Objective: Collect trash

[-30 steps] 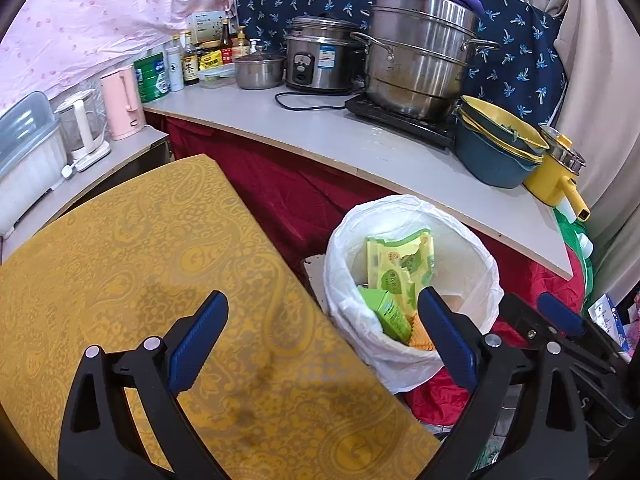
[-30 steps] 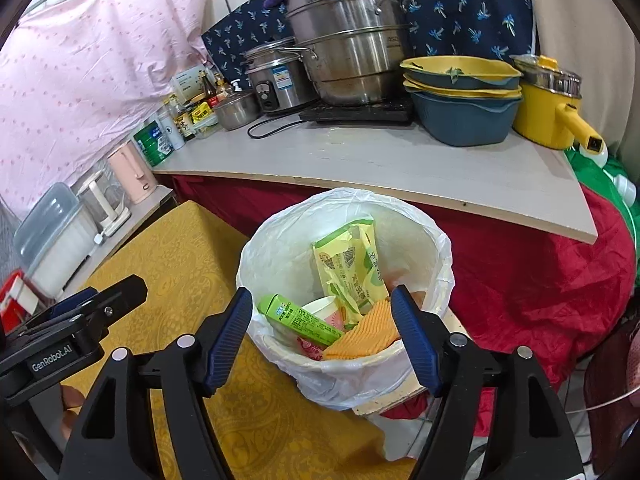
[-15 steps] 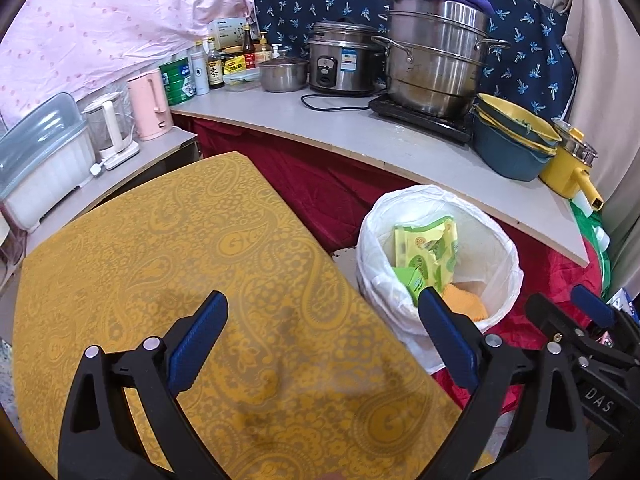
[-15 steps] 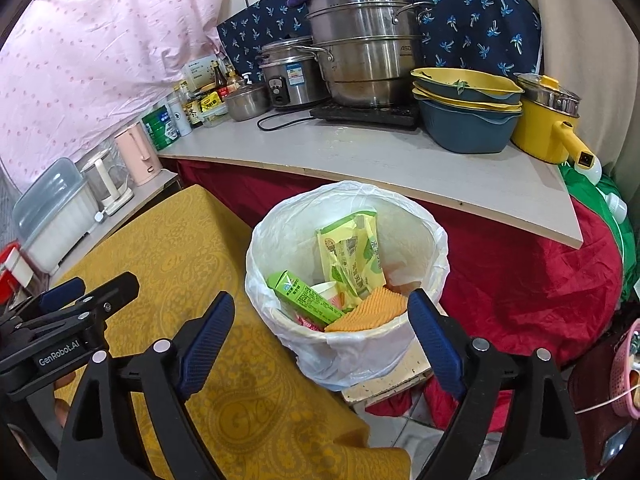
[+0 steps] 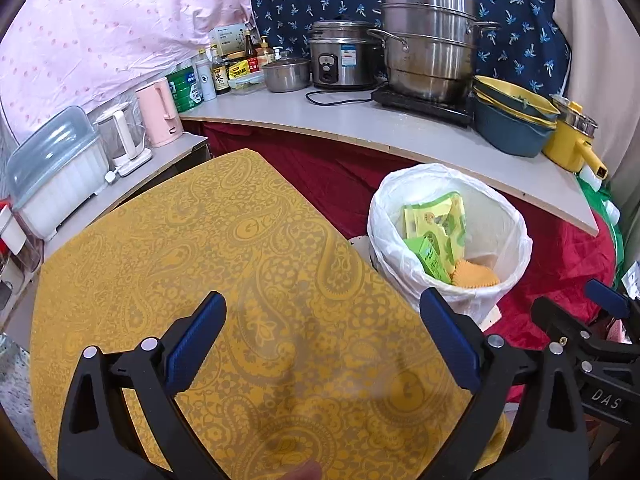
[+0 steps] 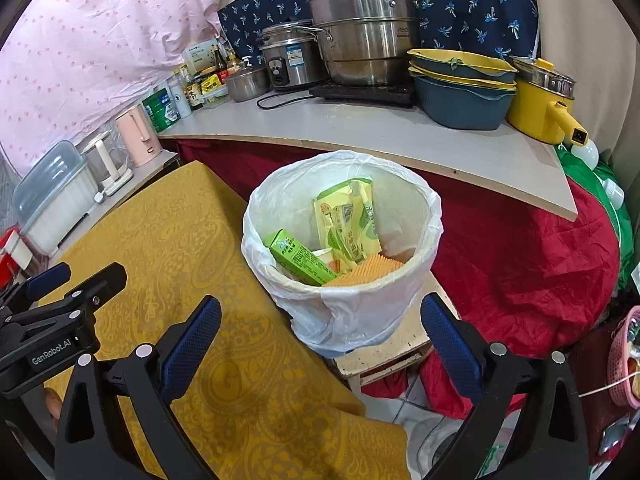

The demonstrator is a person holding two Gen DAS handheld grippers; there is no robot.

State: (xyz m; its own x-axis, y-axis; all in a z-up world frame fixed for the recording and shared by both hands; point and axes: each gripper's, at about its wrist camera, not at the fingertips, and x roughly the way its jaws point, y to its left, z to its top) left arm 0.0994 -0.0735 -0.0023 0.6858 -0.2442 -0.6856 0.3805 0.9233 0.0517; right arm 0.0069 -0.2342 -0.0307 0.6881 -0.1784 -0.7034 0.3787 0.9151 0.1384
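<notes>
Left claw (image 5: 322,344): released, nothing between its pads, over the table (image 5: 168,264).
Right claw (image 6: 320,346): has just been opening, now spread wide and empty.
Trash bin (image 6: 416,296): just off the table's right edge, white-lined.
Trash: green carton (image 6: 300,258), yellow-green packet (image 6: 348,224), orange piece (image 6: 370,270) inside the bin.

White-lined bin (image 6: 344,304): green carton (image 6: 302,258), yellow pack (image 6: 348,220), orange pad (image 6: 368,270) inside.

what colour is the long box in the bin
Green box, seen best in the right wrist view.

Right gripper (image 6: 320,340) fingers have just spread wider, empty.
</notes>
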